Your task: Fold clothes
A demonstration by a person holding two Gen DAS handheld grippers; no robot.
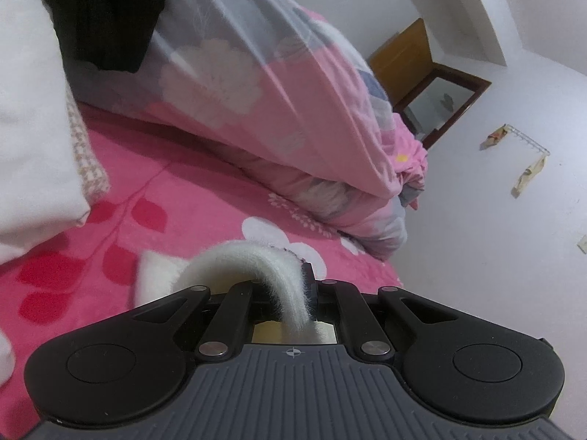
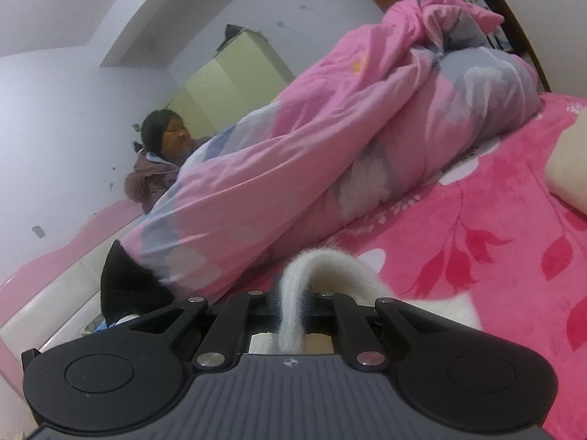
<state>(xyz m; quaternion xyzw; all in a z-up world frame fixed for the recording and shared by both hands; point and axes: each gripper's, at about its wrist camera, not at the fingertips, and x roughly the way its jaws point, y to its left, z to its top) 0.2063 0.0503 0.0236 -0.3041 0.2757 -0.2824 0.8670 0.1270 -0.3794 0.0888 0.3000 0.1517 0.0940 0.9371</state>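
Meanwhile, each hand-held gripper, left and right, clamped tight on white fuzzy garment

Light: soft, even indoor light, fairly bright; its source is not shown.
Shadows: faint, under the quilt ahead of the gripper.
Glare: small shine on the gripper's metal rivets.
Blur: both views soft; quilt and wall smeared.
Distortion: strong fisheye bending; dark corners at the frame edges.
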